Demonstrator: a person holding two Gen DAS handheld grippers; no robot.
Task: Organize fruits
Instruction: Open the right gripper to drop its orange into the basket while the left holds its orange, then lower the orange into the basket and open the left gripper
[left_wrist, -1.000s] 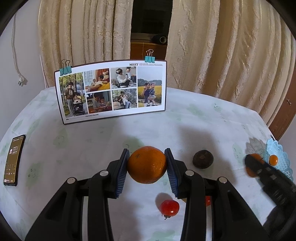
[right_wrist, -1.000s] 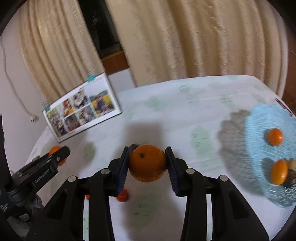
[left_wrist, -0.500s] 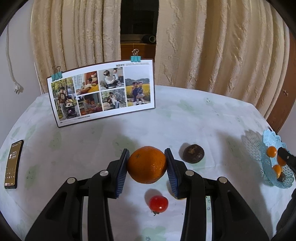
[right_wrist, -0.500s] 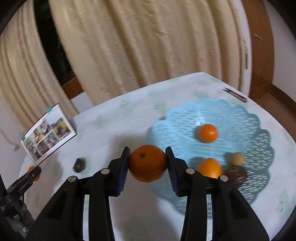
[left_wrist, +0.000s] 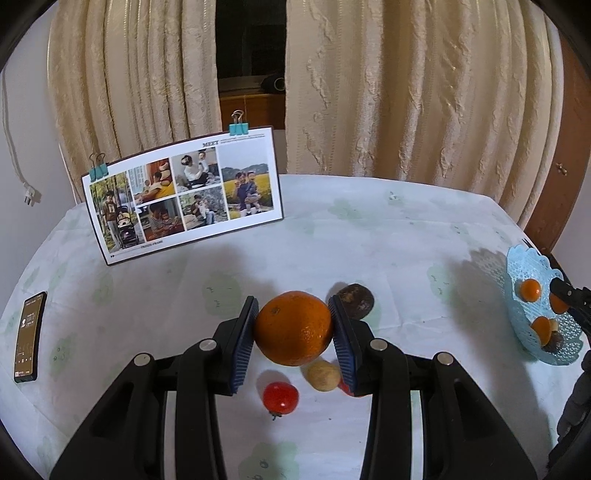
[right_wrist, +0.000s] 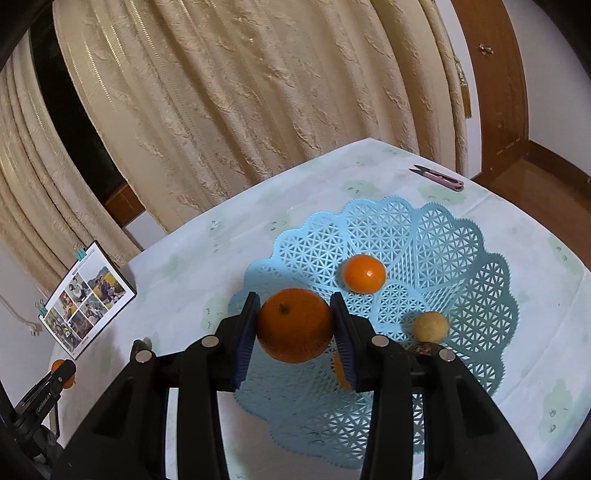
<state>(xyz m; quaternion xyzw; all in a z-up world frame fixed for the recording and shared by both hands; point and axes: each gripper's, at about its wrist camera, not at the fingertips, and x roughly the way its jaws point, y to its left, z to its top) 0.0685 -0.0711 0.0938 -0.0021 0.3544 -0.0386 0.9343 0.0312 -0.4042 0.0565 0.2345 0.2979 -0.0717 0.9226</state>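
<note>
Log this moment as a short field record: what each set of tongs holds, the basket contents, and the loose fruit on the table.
left tongs: shut on an orange, above the tablecloth
right tongs: shut on a second orange, over the basket's near rim
basket: blue lattice; holds a small orange fruit, a tan round fruit, others partly hidden
loose on table: cherry tomato, tan fruit, dark brown fruit
also there: photo board, phone

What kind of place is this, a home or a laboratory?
Most likely a room in a home. A table with a printed cloth stands before long cream curtains, a board of family photos is propped on it, and a phone lies nearby.
</note>
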